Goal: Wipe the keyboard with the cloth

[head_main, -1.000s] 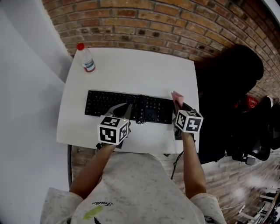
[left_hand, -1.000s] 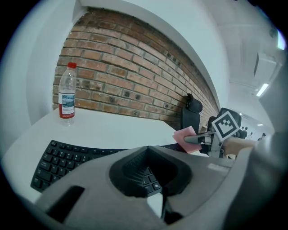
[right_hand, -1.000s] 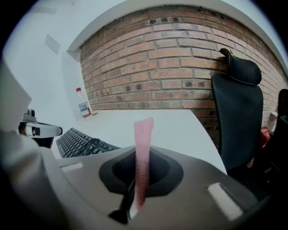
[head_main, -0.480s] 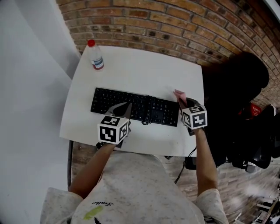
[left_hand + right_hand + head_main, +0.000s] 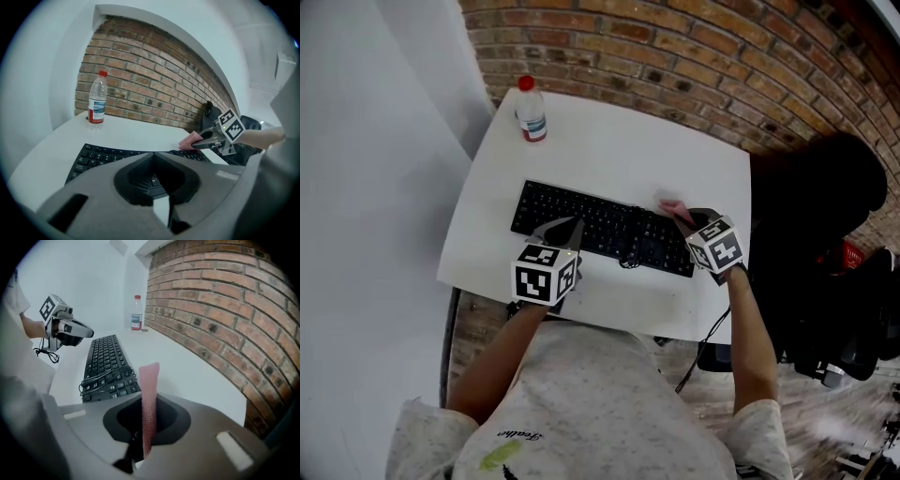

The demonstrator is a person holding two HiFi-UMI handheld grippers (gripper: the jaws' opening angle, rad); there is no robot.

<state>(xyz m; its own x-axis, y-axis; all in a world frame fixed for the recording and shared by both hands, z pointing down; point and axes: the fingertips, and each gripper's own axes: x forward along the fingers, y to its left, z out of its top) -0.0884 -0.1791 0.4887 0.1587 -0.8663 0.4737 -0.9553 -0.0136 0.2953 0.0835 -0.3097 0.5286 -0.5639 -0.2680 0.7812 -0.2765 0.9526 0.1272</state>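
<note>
A black keyboard [image 5: 581, 223] lies across the white table [image 5: 609, 150], its cable bundled on the keys [image 5: 628, 253]. My right gripper [image 5: 682, 221] is shut on a pink cloth [image 5: 672, 208], held just above the keyboard's right end; in the right gripper view the cloth [image 5: 149, 399] sticks up between the jaws with the keyboard [image 5: 105, 362] to its left. My left gripper [image 5: 565, 231] hovers at the keyboard's near edge, jaws shut with nothing between them. The left gripper view shows the keyboard [image 5: 101, 154] beyond its jaws and the right gripper [image 5: 201, 140] with the cloth [image 5: 190, 139].
A clear water bottle with a red cap [image 5: 530, 111] stands at the table's far left corner, also in the left gripper view as a bottle [image 5: 97, 103]. A brick wall [image 5: 694, 66] runs behind the table. A dark chair [image 5: 820, 178] is at the right.
The right gripper with the cloth has moved left and forward, from beside the keyboard's right end to over it. The head view has shifted; the left gripper holds its place.
</note>
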